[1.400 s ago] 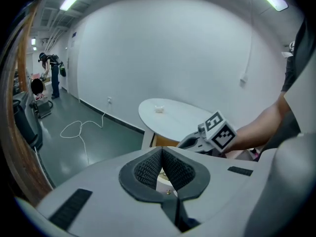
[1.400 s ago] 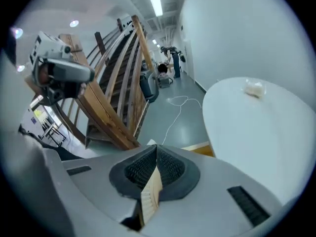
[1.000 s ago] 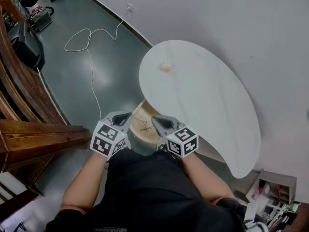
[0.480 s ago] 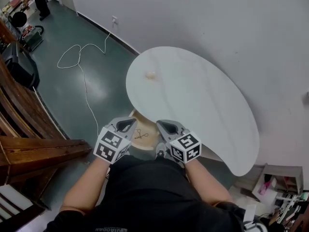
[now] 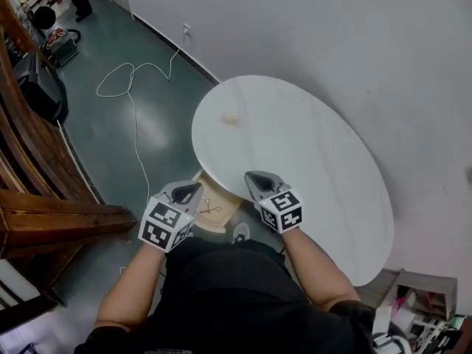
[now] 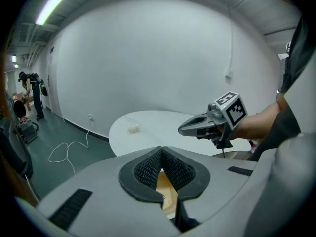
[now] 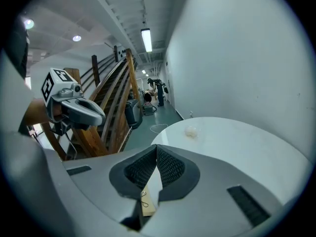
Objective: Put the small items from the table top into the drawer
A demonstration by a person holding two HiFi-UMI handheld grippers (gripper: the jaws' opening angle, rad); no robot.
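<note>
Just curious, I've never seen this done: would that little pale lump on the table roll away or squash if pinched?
The lump looks small and rumpled rather than round, so it probably won't roll. Its pale, uneven outline hints at something light and soft. On the smooth table it could slide if nudged.

A white, rounded, smooth-topped counter carries one small pale crumpled lump near its far left edge. Below its near edge a light wooden drawer stands pulled out, with a thin wire piece lying inside.
</note>
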